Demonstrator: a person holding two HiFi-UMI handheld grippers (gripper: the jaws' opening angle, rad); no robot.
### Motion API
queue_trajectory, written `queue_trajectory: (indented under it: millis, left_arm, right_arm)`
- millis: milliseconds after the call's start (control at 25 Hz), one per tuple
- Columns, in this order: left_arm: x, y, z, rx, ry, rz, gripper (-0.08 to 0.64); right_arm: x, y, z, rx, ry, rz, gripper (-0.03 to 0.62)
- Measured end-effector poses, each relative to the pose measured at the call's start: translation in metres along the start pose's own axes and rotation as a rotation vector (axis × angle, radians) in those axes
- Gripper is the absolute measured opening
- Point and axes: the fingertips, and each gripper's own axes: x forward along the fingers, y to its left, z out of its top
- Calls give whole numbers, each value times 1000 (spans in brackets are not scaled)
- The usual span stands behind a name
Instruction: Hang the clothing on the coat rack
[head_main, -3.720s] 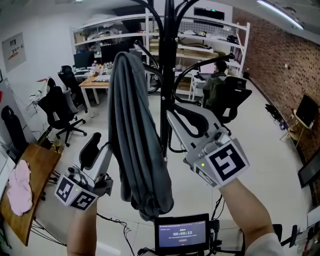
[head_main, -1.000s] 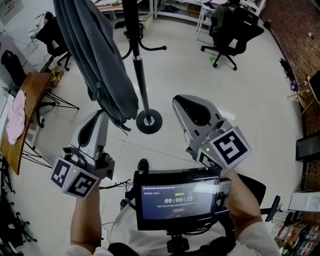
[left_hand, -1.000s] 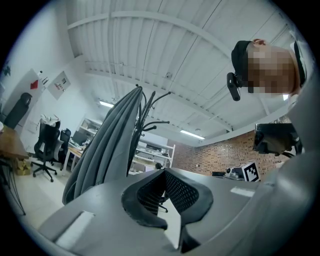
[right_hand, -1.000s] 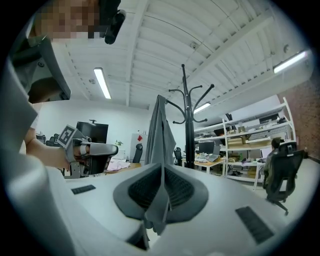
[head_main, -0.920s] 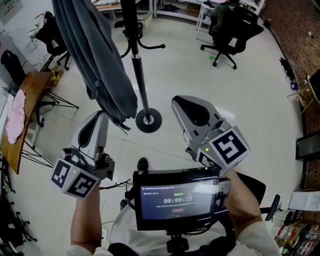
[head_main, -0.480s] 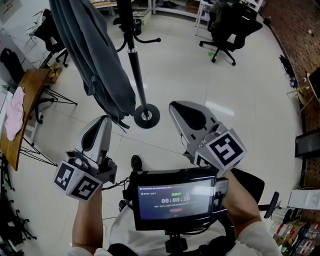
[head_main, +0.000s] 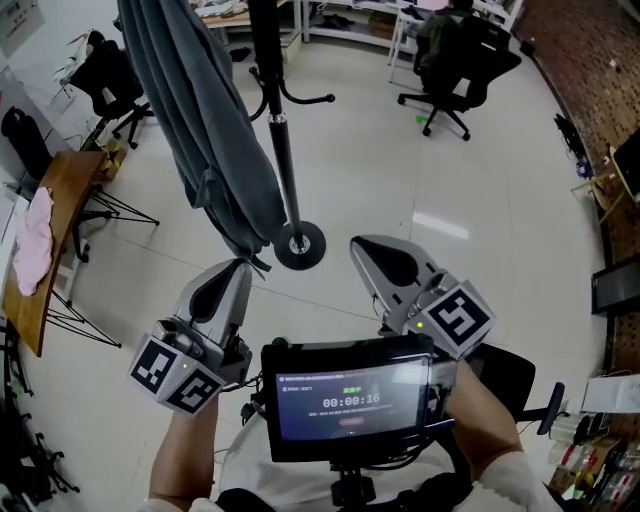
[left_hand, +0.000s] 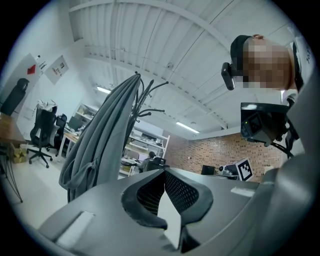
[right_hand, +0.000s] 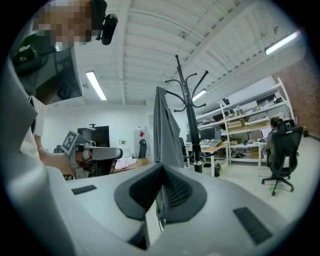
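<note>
A long grey garment (head_main: 205, 140) hangs from the black coat rack (head_main: 281, 150), whose round base (head_main: 298, 245) stands on the pale floor. My left gripper (head_main: 240, 263) is shut and holds nothing, with its tips just below the garment's lower hem. To the right of the base, my right gripper (head_main: 359, 244) is also shut and holds nothing. In the left gripper view the garment (left_hand: 100, 145) drapes down from the rack's hooks (left_hand: 150, 95) beyond the shut left gripper (left_hand: 163, 172). From the right gripper (right_hand: 160, 168), the garment (right_hand: 165, 130) and the rack's pole (right_hand: 189, 115) rise straight ahead.
A screen on a mount (head_main: 350, 400) sits close in front of the person. A wooden table (head_main: 45, 290) with a pink cloth (head_main: 30, 245) stands at the left. Office chairs (head_main: 455, 60) and shelving (right_hand: 250, 125) stand farther off, with a brick wall at the right.
Both grippers have dropped lower and drawn back toward the person. The left one has shifted right, under the garment's hem. The garment stays on the rack.
</note>
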Motion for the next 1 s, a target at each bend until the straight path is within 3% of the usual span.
queue_trajectory:
  millis: [400, 1000]
  left_arm:
    - [-15, 26, -13, -44, 69, -40, 0]
    - [-13, 50, -12, -73, 87, -79, 0]
  right_arm:
    - [29, 18, -12, 8, 42, -22, 2]
    - [51, 18, -22, 16, 93, -77, 2]
